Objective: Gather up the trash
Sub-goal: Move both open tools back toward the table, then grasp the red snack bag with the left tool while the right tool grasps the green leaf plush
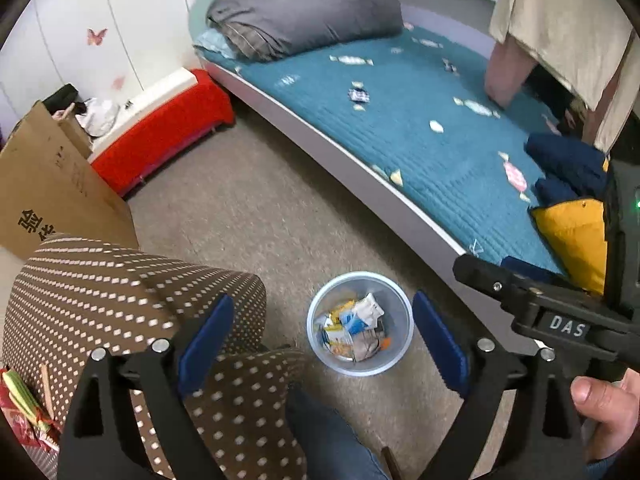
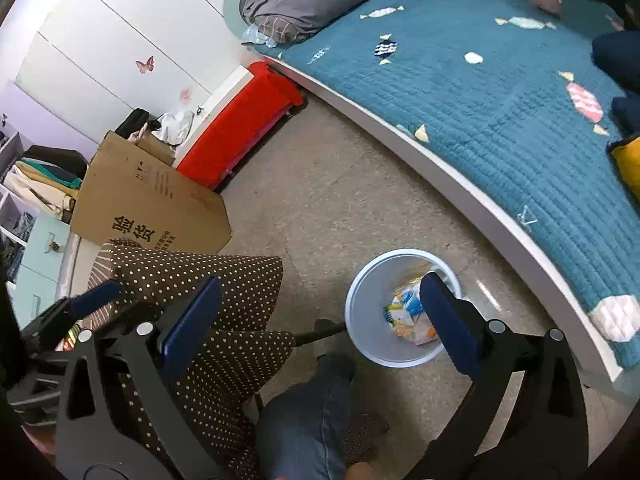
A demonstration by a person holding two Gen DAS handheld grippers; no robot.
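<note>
Left gripper point(image 1: 324, 344) and right gripper point(image 2: 320, 322) both spread wide, empty, above bin point(image 1: 396, 354); crumpled wrappers point(image 1: 356, 328) inside

Small white capitals reading "DAS" stand on a dark rectangular plate point(image 1: 567, 326) set into the black plastic body of the right gripper, as seen at the right edge of the left wrist view. Two large black Chinese characters (appearing upside down in both views, not confidently legible) are printed on the flat brown cardboard box point(image 2: 152, 204) leaning beside the red fabric-covered bench; under them run smaller black printed lines, and higher on the same panel sits a further block of small black print, all too small to read. The colourful wrappers inside the pale translucent plastic bin point(image 1: 320, 312) carry print too blurred to read.
</note>
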